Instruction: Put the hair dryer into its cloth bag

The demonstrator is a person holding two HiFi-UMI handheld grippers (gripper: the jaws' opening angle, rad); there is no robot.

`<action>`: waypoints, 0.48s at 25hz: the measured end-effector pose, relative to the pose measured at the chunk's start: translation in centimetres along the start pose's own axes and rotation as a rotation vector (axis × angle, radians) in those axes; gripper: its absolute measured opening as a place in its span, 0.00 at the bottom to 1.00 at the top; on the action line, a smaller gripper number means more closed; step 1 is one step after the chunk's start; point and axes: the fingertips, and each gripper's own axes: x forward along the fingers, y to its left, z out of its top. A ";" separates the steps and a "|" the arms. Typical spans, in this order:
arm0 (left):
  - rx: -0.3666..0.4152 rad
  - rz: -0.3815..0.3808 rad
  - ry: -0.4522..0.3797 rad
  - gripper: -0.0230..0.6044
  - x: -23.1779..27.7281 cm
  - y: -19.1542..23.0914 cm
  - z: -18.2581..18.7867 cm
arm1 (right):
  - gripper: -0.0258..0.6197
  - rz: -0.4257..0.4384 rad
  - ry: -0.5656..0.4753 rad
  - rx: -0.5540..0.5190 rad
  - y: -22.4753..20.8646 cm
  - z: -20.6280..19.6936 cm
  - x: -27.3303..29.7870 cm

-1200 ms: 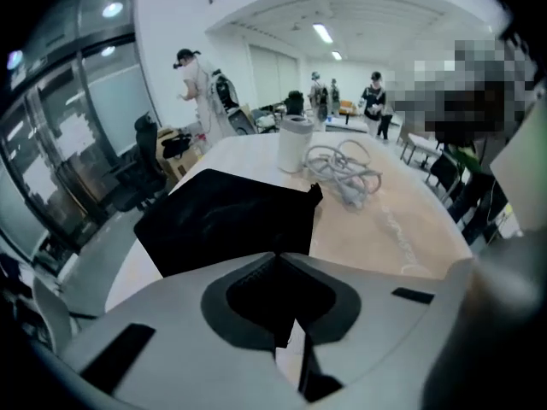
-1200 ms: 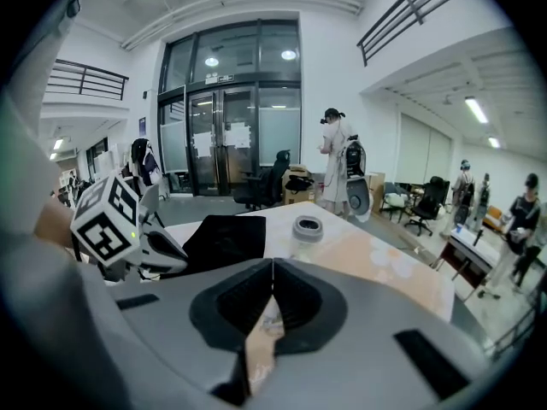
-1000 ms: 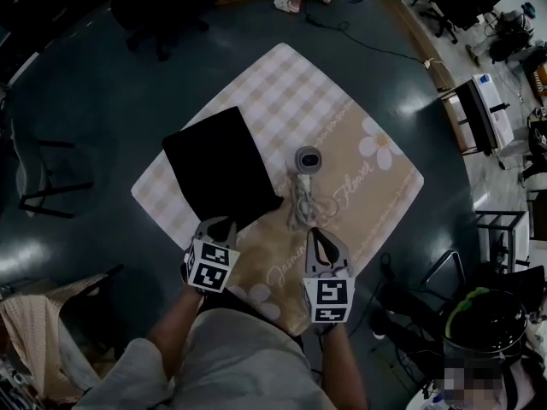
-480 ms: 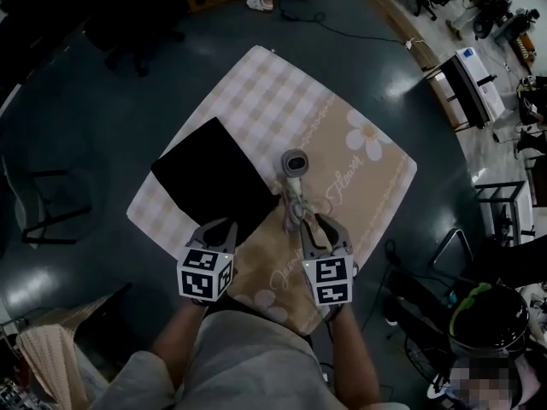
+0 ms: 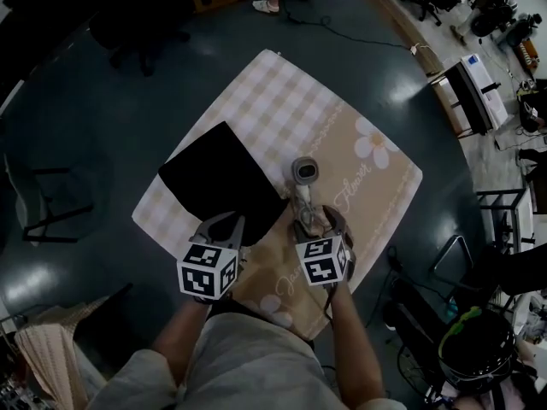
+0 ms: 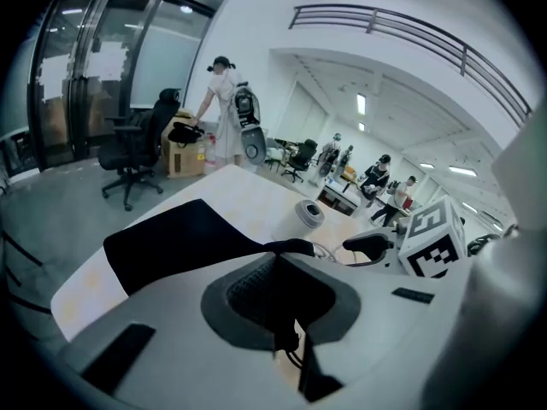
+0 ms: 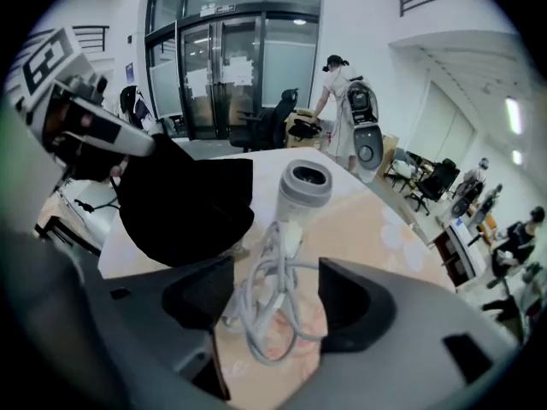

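The black cloth bag (image 5: 218, 182) lies on the left half of a beige checked cloth (image 5: 291, 101). My left gripper (image 5: 231, 222) is shut on the bag's near edge and holds that edge (image 6: 286, 248) raised off the table; in the left gripper view the jaws (image 6: 275, 260) pinch black fabric. The grey hair dryer (image 5: 305, 172) lies just right of the bag, its coiled white cable (image 5: 304, 210) trailing toward me. My right gripper (image 5: 320, 222) is over the cable, jaws opening; loops of cable (image 7: 272, 263) lie between the pads without being pressed.
The beige cloth covers a round dark table (image 5: 102, 101). Office chairs (image 6: 132, 148) and people (image 6: 224, 109) stand beyond the table. A shelf unit (image 5: 479, 92) and more furniture sit at the right.
My right gripper has dropped onto the cable coil and its jaws have gone from shut to wide. My left gripper has risen a little, taking the bag's edge up with it.
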 end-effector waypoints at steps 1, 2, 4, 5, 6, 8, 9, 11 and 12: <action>0.000 -0.003 0.001 0.07 0.0 -0.1 0.0 | 0.51 -0.011 0.022 -0.011 -0.1 -0.3 0.5; -0.002 -0.006 0.003 0.07 0.0 -0.2 -0.1 | 0.51 -0.022 0.042 -0.021 -0.3 -0.4 1.0; -0.005 -0.009 0.005 0.07 0.0 -0.2 -0.1 | 0.53 -0.039 0.068 -0.032 -0.5 -0.6 1.6; -0.005 -0.010 0.006 0.07 0.0 -0.2 -0.2 | 0.53 -0.045 0.077 -0.034 -0.5 -0.6 1.9; -0.006 -0.012 0.008 0.07 0.0 -0.2 -0.3 | 0.53 -0.051 0.084 -0.033 -0.6 -0.7 2.2; -0.009 -0.016 0.011 0.07 0.2 -0.1 -0.4 | 0.54 -0.060 0.093 -0.025 -0.6 -0.9 2.7; -0.012 -0.019 0.012 0.07 0.2 -0.1 -0.4 | 0.54 -0.061 0.093 -0.017 -0.7 -1.0 2.9; -0.014 -0.022 0.015 0.07 0.4 0.0 -0.4 | 0.54 -0.056 0.090 -0.001 -0.7 -1.0 3.2; -0.014 -0.023 0.017 0.07 0.5 0.0 -0.4 | 0.54 -0.049 0.087 0.006 -0.7 -1.1 3.4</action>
